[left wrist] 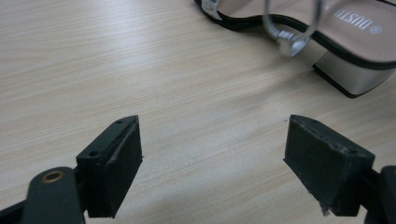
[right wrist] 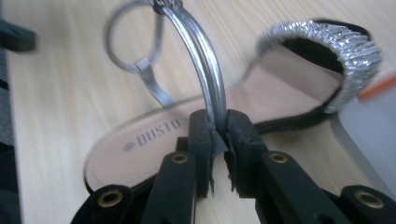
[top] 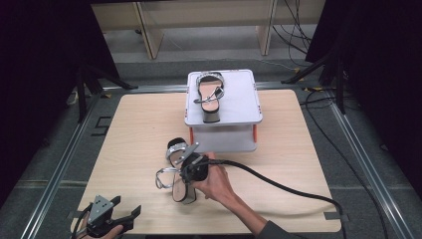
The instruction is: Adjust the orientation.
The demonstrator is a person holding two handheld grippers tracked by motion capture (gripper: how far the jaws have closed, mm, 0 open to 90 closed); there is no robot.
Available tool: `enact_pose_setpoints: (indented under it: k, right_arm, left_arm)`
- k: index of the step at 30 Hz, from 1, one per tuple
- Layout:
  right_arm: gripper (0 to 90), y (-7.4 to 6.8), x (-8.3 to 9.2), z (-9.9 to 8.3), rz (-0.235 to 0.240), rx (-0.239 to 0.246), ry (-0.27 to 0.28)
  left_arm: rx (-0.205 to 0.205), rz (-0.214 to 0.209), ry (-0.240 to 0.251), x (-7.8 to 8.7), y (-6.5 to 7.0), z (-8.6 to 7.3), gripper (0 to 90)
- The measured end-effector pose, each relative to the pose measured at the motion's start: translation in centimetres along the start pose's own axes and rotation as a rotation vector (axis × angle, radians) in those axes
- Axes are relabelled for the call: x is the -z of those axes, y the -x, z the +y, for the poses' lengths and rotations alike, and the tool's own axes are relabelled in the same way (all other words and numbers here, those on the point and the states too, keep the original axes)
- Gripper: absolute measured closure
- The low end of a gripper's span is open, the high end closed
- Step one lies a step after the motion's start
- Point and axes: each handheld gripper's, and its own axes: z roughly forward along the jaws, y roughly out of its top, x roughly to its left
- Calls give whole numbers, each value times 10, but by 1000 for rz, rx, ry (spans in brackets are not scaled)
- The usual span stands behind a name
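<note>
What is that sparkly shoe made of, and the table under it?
The sandal looks like smooth tan leather or a look-alike inside, since printed letters sit on a matte surface. Its toe band glitters, likely tiny stones or beads. The thin strap, pinched in the right hand-held gripper, shines like silver plastic or coated leather. The table shows pale wood grain, maybe laminate.
</note>
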Motion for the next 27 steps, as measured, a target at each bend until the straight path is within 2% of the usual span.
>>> enact_pose_setpoints:
  k: [2, 3, 4, 5, 6, 10, 11, 12, 17, 18, 19, 20, 21, 24, 25, 26, 27]
  right_arm:
    - [815, 11, 0, -11, 22, -40, -1]
    - [815, 11, 0, -11, 22, -40, -1]
    - [816, 20, -2, -22, 57, -90, 28]
    - [816, 20, -2, -22, 57, -90, 28]
    - [815, 25, 1, -26, 78, -111, 44]
    - [785, 28, 3, -30, 75, -120, 57]
    - [763, 27, 5, -30, 69, -147, 33]
    - [716, 27, 6, -30, 56, -114, 43]
    - [683, 26, 5, -29, 59, -130, 40]
    - [692, 26, 4, -30, 53, -141, 23]
    - [732, 29, 1, -30, 61, -113, 36]
    - [772, 28, 1, -30, 70, -134, 24]
    - [799, 29, 1, -30, 82, -105, 36]
    - [818, 29, 6, -31, 104, -106, 24]
    - [819, 30, 7, -32, 107, -93, 36]
    - [820, 31, 11, -34, 102, -80, 23]
    - [821, 33, 19, -41, 100, -87, 20]
  left_arm:
    - [0, -7, 7, -1, 0, -1, 185]
    - [-7, -5, 3, -2, 0, 0, 185]
    - [-3, -6, 5, -2, 0, 0, 185]
    - [-4, -6, 5, -2, 0, -1, 185]
    - [1, -9, 8, -2, 0, -1, 185]
    - [0, -10, 9, -2, 0, -1, 185]
    - [0, -11, 7, -2, 0, -1, 185]
    - [-15, -4, -5, -2, 0, -1, 185]
    - [-9, -5, -1, -2, 0, -1, 185]
    - [-8, -5, 0, -2, 0, -1, 185]
    - [-4, -5, 5, -2, 0, -1, 185]
    - [-4, -6, 2, -2, 0, -1, 185]
    - [-4, -6, 0, -2, 0, -1, 185]
    - [-4, -9, 4, -2, 0, -1, 185]
    - [-4, -10, 5, -2, 0, -1, 185]
    - [1, -12, 9, -2, 0, -1, 185]
    - [1, -11, 11, -2, 0, -1, 185]
